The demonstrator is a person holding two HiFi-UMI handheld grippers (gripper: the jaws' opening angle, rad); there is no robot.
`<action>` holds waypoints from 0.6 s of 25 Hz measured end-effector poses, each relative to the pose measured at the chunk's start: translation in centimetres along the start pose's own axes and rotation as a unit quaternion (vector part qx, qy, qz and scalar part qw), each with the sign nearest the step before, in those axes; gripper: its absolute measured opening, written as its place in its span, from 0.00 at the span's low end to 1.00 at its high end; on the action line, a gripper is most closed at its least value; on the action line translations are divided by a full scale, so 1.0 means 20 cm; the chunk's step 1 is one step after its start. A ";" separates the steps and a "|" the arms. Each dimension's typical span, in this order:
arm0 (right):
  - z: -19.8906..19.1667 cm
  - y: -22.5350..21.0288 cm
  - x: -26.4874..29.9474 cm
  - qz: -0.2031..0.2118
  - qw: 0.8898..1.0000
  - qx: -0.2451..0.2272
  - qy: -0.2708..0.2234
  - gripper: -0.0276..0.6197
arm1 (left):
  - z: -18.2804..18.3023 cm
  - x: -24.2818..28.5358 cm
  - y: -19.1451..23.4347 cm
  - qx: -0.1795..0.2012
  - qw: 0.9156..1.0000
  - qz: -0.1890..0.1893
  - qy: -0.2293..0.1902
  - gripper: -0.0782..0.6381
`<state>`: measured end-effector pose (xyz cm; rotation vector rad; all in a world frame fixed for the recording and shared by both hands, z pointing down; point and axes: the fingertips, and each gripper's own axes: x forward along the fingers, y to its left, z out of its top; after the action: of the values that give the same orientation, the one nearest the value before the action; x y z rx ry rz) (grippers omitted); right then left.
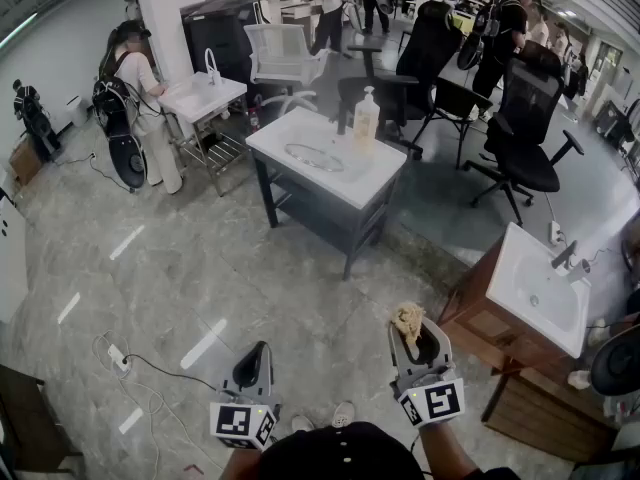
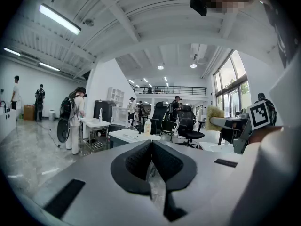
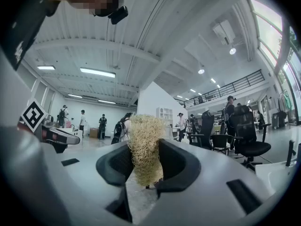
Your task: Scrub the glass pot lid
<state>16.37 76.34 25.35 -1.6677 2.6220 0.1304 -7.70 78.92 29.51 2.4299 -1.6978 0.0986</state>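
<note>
The glass pot lid [image 1: 313, 156] lies flat on a white sink table [image 1: 372, 183] several steps ahead of me, beside a pump soap bottle [image 1: 366, 118]. Both grippers are held low and near my body, far from the lid. My left gripper [image 1: 256, 355] is shut with nothing in it; in the left gripper view its jaws [image 2: 151, 149] meet, and the sink table [image 2: 123, 135] shows far beyond them. My right gripper [image 1: 411, 332] is shut on a tan fibrous scrubber [image 1: 407, 317], which stands up between the pads [image 3: 145, 145].
A second white basin [image 1: 540, 288] on a wooden cabinet stands close at my right. A third sink stand [image 1: 200, 96] with a person [image 1: 135, 98] beside it is at the back left. Office chairs [image 1: 525, 118] stand behind the table. A power strip and cable [image 1: 118, 356] lie on the floor at left.
</note>
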 end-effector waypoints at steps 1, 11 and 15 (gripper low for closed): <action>0.00 0.00 0.00 0.001 1.000 -0.001 -0.001 0.27 | 0.00 0.01 0.00 -0.001 1.000 -0.001 0.001 0.15; 0.00 -0.12 0.01 0.005 1.000 0.005 -0.011 0.27 | -0.02 0.10 -0.08 0.010 1.000 0.009 0.001 0.15; -0.01 -0.18 0.02 0.011 1.000 0.018 -0.016 0.27 | 0.00 0.15 -0.12 0.007 1.000 0.015 -0.005 0.15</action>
<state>19.45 74.36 25.28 -1.6110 2.6045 0.1090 -4.46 77.01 29.71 2.4188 -1.7450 0.1047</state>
